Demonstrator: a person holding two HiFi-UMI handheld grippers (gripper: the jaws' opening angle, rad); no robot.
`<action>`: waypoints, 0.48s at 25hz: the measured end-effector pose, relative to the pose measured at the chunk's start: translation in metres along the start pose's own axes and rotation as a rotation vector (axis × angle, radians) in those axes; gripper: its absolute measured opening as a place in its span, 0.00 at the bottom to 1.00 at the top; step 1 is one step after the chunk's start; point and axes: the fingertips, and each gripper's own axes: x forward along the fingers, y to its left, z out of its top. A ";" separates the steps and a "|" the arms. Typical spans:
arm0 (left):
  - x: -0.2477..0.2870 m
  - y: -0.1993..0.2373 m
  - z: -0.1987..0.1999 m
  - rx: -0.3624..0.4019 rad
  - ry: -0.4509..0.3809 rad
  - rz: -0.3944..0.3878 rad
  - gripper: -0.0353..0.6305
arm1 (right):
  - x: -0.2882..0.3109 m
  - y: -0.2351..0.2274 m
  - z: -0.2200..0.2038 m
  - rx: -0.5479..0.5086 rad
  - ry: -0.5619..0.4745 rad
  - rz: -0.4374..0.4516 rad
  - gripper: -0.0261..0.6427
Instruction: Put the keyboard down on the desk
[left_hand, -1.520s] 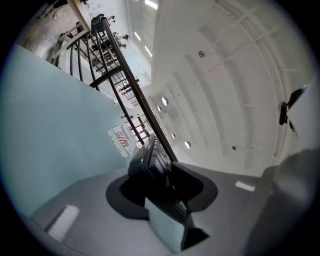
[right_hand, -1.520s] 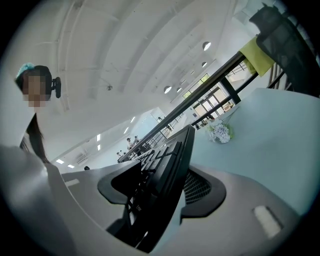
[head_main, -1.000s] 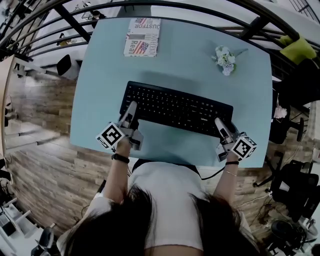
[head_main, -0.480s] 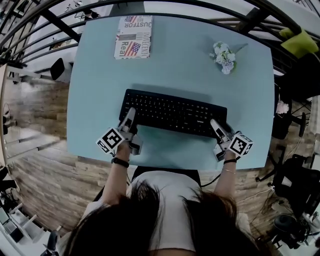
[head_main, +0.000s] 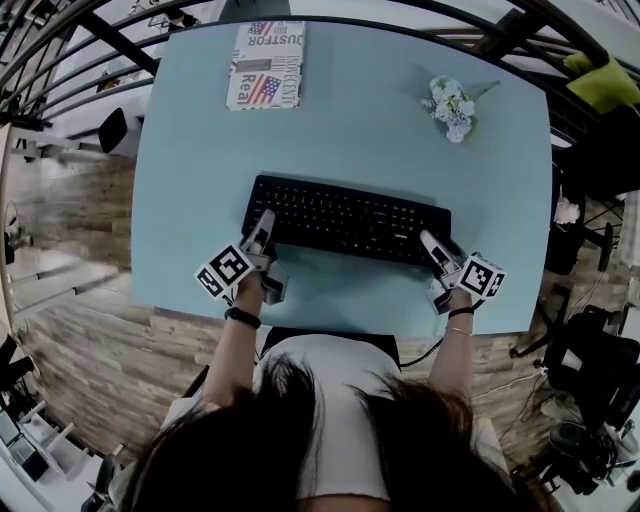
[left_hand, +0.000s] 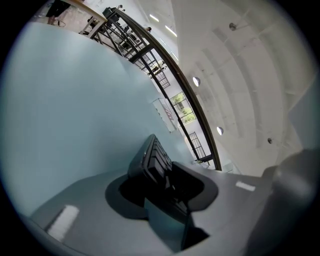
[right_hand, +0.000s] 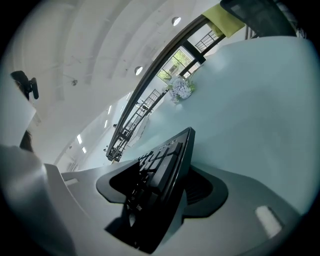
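A black keyboard (head_main: 345, 218) lies across the near middle of the pale blue desk (head_main: 350, 110). My left gripper (head_main: 262, 228) is at the keyboard's near left corner and is shut on that edge. In the left gripper view the keyboard's corner (left_hand: 150, 159) sits clamped between the jaws of the left gripper (left_hand: 161, 186). My right gripper (head_main: 433, 247) is at the near right corner. Its jaws are opening. In the right gripper view the keyboard's edge (right_hand: 167, 160) still lies between the jaws of the right gripper (right_hand: 172, 195), with a gap to one pad.
A printed magazine (head_main: 265, 65) lies at the desk's far left. A small bunch of white flowers (head_main: 450, 105) lies at the far right. Dark railings curve behind the desk. Black chairs (head_main: 590, 370) stand on the wood floor to the right.
The keyboard looks smaller and its shadow on the desk has shrunk, so it has come down towards the desk top. Both grippers went down with it at its corners.
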 end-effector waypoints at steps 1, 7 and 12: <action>0.000 0.001 0.000 0.000 -0.001 0.002 0.29 | 0.001 -0.001 0.000 0.002 0.003 -0.006 0.41; 0.001 0.001 -0.004 0.008 0.004 0.011 0.29 | 0.001 -0.009 -0.002 0.016 0.038 -0.052 0.43; 0.001 -0.003 -0.006 0.032 0.018 0.054 0.31 | -0.002 -0.013 0.002 0.030 0.036 -0.067 0.43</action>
